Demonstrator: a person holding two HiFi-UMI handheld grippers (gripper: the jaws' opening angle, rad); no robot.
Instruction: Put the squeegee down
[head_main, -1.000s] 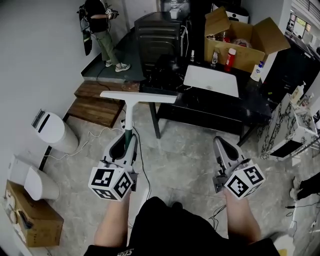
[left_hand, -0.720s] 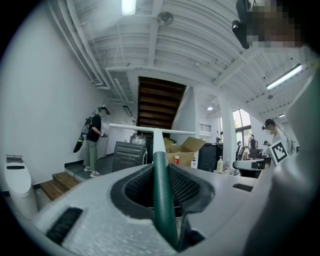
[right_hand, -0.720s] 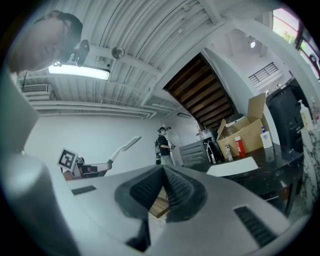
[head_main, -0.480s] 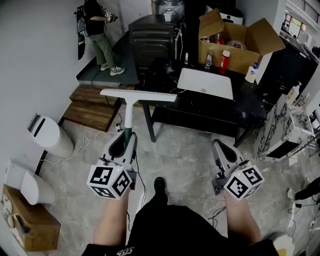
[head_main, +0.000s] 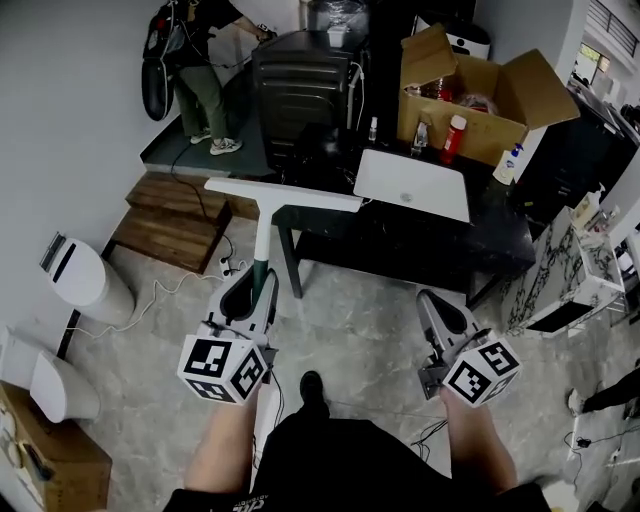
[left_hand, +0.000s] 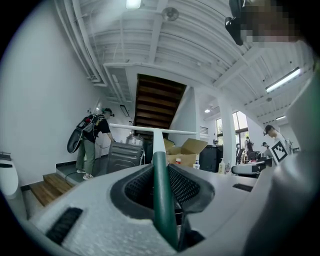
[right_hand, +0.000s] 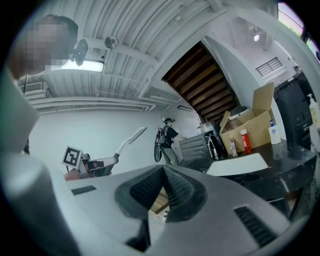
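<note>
Right now the left gripper (head_main: 256, 292) is clamping the dark green handle of a long, white, T-shaped plastic squeegee (head_main: 263, 232). It is carrying the squeegee roughly level above the floor, with the blade bar reaching toward the near left corner of the far black table (head_main: 500, 235). The right gripper (head_main: 436, 300) is hovering to the right, jaws pressed together on nothing. The squeegee is looking light and stiff, though its wide far blade is probably making it tip-heavy. Gripping the handle, as now, is suiting a flat set-down, but the smooth plastic may slide.
</note>
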